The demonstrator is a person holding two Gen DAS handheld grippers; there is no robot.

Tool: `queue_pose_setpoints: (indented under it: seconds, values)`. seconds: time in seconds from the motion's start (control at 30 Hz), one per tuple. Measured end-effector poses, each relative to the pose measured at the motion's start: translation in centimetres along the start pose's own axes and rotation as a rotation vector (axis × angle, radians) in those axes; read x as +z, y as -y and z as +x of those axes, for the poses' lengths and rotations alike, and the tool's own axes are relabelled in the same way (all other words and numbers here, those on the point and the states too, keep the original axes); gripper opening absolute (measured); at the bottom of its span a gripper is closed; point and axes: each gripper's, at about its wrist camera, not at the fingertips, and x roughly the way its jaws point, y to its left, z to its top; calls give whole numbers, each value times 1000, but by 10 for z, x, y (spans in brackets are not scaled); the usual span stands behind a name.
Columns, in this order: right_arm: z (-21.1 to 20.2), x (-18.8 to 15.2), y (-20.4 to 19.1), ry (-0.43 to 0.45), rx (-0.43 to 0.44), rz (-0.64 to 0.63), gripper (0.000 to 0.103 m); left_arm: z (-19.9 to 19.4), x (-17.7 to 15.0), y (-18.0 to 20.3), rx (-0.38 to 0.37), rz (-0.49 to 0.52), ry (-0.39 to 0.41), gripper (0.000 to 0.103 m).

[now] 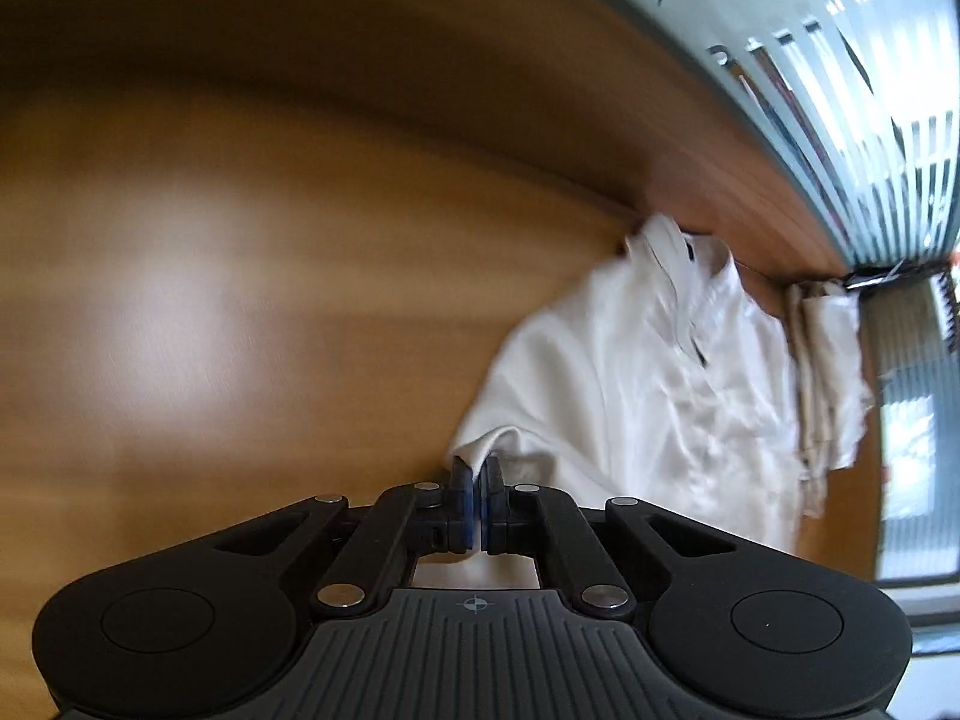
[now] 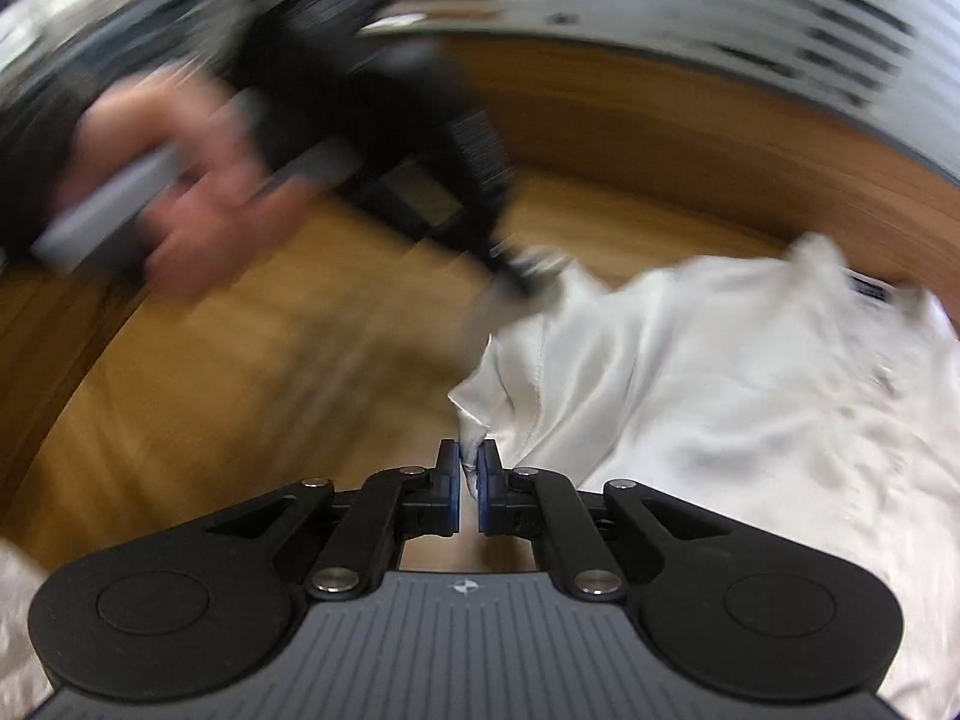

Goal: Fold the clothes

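Lying rumpled on the wooden table [image 1: 240, 300], the white shirt [image 1: 660, 372] was pinched at one edge by the left hand-held gripper [image 1: 477, 474] and at a corner by the right hand-held gripper [image 2: 471, 462], both clenched on cloth. It looked like the spreading step; next, both corners likely needed pulling apart, evenly.

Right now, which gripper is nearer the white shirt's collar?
Left, it seems. The left gripper pinches the white shirt at an edge partway toward the collar; the right gripper pinches a corner farther from it.
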Motion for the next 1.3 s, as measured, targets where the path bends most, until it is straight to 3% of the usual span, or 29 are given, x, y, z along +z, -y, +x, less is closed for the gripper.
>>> queue_pose_setpoints:
  seconds: [0.23,0.37,0.47,0.6,0.7,0.83,1.0,1.3]
  values:
    - [22,-7,-25,-105,68,-114,9,-11,14,11,135,206,13,4]
    - [13,-10,-22,-91,79,-72,16,-20,10,2,186,225,32,5]
    - [0,-16,-10,-75,53,-14,28,-24,4,-4,237,218,54,10]
    - [-27,-31,5,-60,-15,73,31,-35,-9,-6,278,195,102,37]
    - [-50,-45,19,-46,-75,133,40,-46,-20,-9,276,158,128,48]
    - [-79,-69,35,-37,-152,195,43,-53,-42,-8,250,105,143,62]
    - [-115,-103,58,-31,-233,297,55,-54,-81,5,239,110,150,73]
    - [-178,-164,131,-13,-322,474,63,-49,-159,37,260,193,184,84]
